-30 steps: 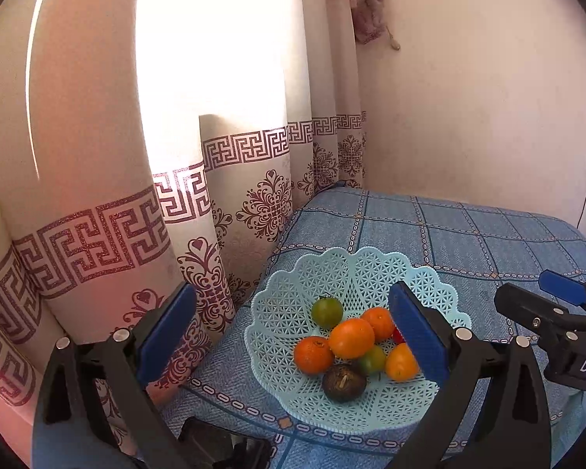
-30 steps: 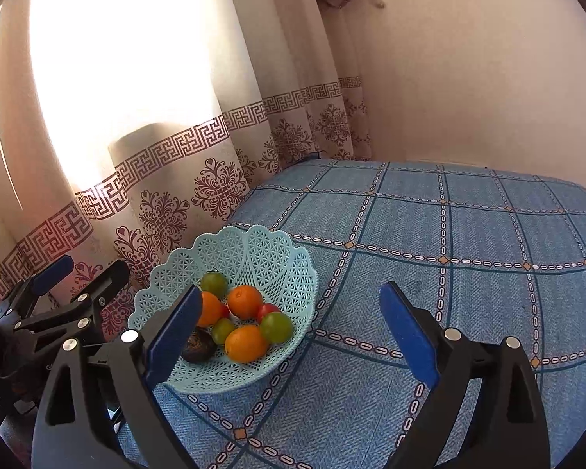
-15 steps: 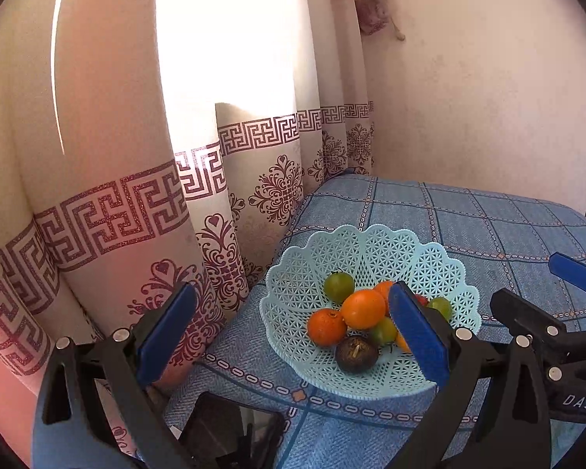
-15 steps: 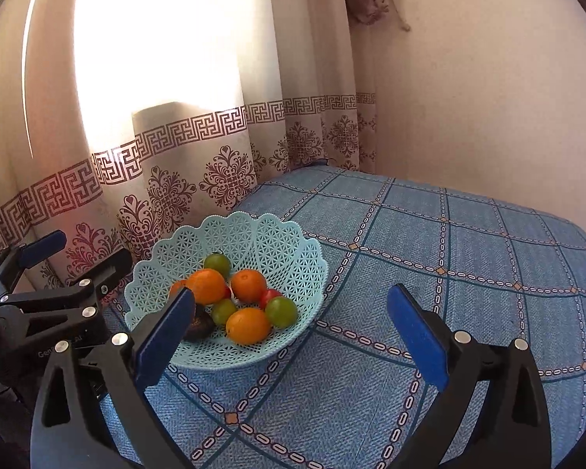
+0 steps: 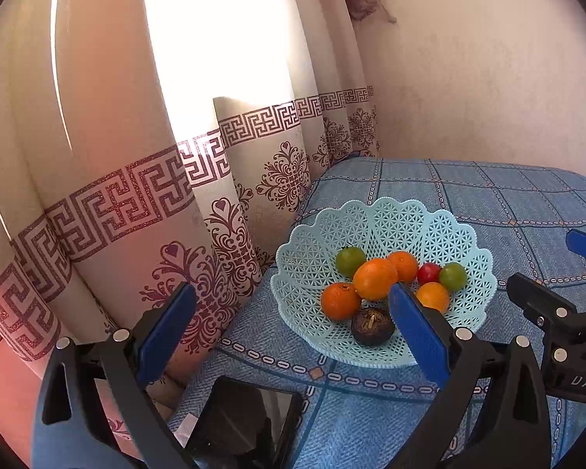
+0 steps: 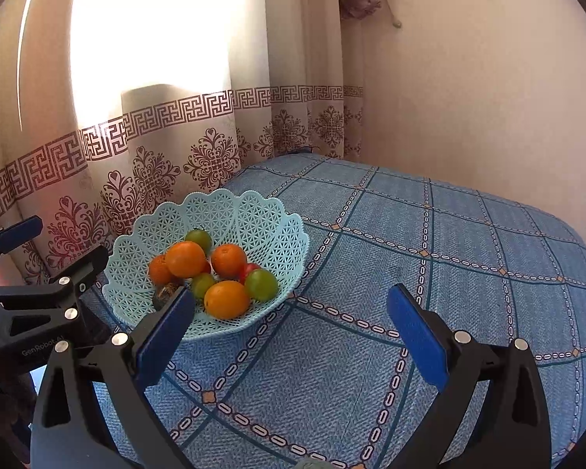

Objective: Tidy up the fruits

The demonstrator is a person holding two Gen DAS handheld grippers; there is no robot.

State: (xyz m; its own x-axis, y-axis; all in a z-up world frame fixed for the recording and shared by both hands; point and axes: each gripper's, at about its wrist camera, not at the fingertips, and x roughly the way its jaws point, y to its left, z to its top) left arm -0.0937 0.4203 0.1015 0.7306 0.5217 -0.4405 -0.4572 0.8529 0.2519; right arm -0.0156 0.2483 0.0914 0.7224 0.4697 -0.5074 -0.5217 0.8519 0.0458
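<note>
- Left wrist view: the left claw (image 5: 289, 326) stands wide apart and grips nothing, its black plastic arms ending in flat blue pads.
- A pale turquoise basket (image 5: 312, 269) of openwork plastic with a scalloped rim sits near the corner of the desk (image 5: 488, 195), which wears a woven blue cloth crossed by dark lines and dashed bands.
- In the basket lie round, glossy fruits: a large orange (image 5: 375, 278) on top, a dimpled tangerine (image 5: 340, 301) beside it, a green tomato (image 5: 349, 260) behind, a small red tomato (image 5: 428, 272), and a dark, wrinkled passion fruit (image 5: 372, 327) at the front.
- A flat black phone (image 5: 246, 418) rests on the near desk edge.
- A cream curtain (image 5: 136, 179) with maroon key-pattern bands hangs in folds to the left.
- Right wrist view: the right claw (image 6: 291, 322) is likewise spread open and empty, over bare cloth to the right of the basket (image 6: 277, 234).
- The left claw (image 6: 54, 246) shows at the left edge, just beside the basket.
</note>
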